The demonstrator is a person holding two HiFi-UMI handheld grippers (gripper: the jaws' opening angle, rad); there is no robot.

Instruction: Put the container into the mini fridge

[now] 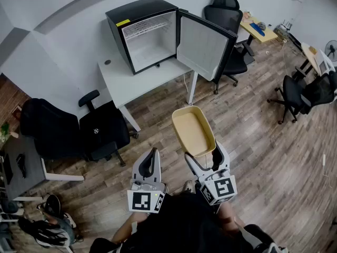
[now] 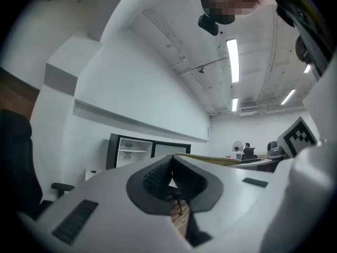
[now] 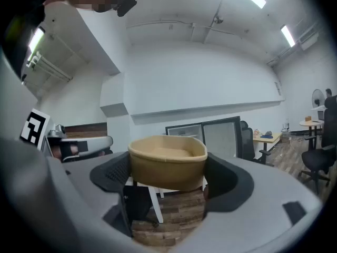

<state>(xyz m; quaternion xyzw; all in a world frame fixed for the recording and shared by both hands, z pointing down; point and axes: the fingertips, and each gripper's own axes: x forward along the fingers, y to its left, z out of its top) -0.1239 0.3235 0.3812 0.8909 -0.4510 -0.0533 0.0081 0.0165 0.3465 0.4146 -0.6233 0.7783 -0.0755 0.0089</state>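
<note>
A tan, empty oval container (image 1: pixel 194 130) is held level above the wood floor, with my right gripper (image 1: pixel 202 156) shut on its near end. In the right gripper view the container (image 3: pixel 167 162) fills the gap between the wide-set pads. The black mini fridge (image 1: pixel 147 33) stands on a white table (image 1: pixel 131 83) ahead, its door (image 1: pixel 205 45) swung open to the right and its white inside bare. My left gripper (image 1: pixel 151 159) hangs beside the right one, shut with nothing in it. In the left gripper view its fingertips (image 2: pixel 171 165) meet, and the fridge (image 2: pixel 131 151) shows beyond.
A black office chair (image 1: pixel 97 128) stands left of the table, and another (image 1: pixel 229 30) sits behind the fridge door. More chairs (image 1: pixel 305 91) and a wooden desk (image 1: pixel 258 29) are at the far right. A grey desk (image 1: pixel 23 167) is at the left edge.
</note>
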